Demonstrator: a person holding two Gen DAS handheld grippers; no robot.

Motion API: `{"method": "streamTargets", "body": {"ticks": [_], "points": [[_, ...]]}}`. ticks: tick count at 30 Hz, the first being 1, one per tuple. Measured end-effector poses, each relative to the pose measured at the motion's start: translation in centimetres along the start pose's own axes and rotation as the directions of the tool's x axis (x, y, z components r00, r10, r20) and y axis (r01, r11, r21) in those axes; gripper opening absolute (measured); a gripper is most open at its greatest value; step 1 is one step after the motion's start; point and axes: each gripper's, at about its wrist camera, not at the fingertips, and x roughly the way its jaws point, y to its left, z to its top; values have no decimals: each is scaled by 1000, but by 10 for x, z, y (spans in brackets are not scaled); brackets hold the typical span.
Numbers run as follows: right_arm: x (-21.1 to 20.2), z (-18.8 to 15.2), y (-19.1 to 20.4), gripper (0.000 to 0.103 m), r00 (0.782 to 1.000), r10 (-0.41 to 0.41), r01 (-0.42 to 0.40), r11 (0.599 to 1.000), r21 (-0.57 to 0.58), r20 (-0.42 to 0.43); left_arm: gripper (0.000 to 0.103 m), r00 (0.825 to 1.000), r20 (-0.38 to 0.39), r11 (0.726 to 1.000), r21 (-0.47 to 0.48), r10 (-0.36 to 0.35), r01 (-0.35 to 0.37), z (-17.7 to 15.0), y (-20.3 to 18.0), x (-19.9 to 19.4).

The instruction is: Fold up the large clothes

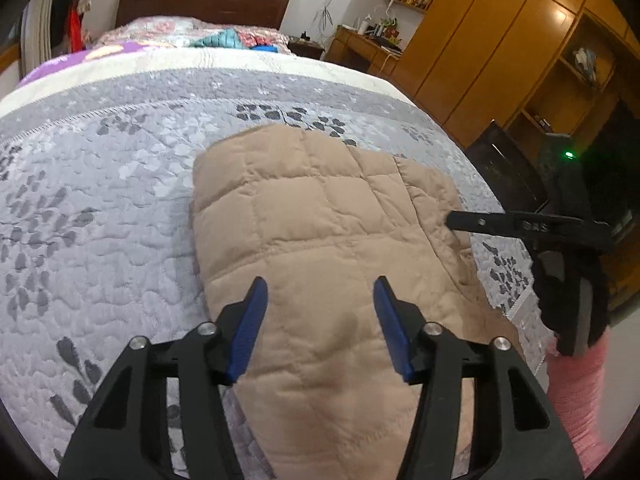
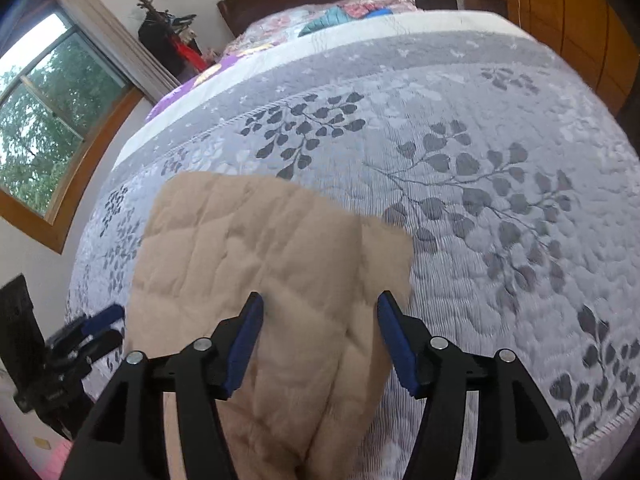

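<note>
A beige quilted padded jacket (image 1: pixel 320 208) lies folded into a thick oblong on the grey leaf-patterned bedspread (image 1: pixel 100 200), near the bed's front edge. My left gripper (image 1: pixel 320 284) hovers over its near end, blue pads apart, with nothing pinched. In the right wrist view the jacket (image 2: pixel 240 240) fills the lower left, and my right gripper (image 2: pixel 320 298) stands open above its near right part, clear of the fabric. From the left wrist view the right gripper (image 1: pixel 452 222) reaches in at the jacket's right edge, held by a black-gloved hand (image 1: pixel 568 292) with a pink sleeve. The left gripper (image 2: pixel 114 326) shows at the jacket's left side.
The bedspread (image 2: pixel 480 160) stretches wide to the right and far side of the jacket. Colourful bedding (image 1: pixel 224 38) is piled by the dark headboard (image 1: pixel 204 0). Wooden wardrobes (image 1: pixel 480 40) line the right wall, and a window (image 2: pixel 40 120) is on the left.
</note>
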Motion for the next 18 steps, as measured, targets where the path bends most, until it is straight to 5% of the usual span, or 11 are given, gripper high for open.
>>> {"method": "streamTargets", "body": {"ticks": [5, 7, 9, 18], "points": [[3, 6, 1, 19, 998, 62, -62, 998, 1, -3, 43, 1000, -6, 1000, 4, 5, -5, 4, -2, 11], [-3, 3, 2, 12, 998, 56, -56, 998, -8, 20, 35, 1000, -6, 1000, 8, 4, -4, 5, -3, 12], [-10, 1, 1, 10, 998, 53, -53, 999, -3, 35, 28, 1000, -13, 1000, 8, -9, 9, 6, -3, 14], [20, -20, -16, 10, 999, -40, 40, 999, 10, -9, 27, 999, -47, 999, 43, -11, 13, -2, -9, 37]]}}
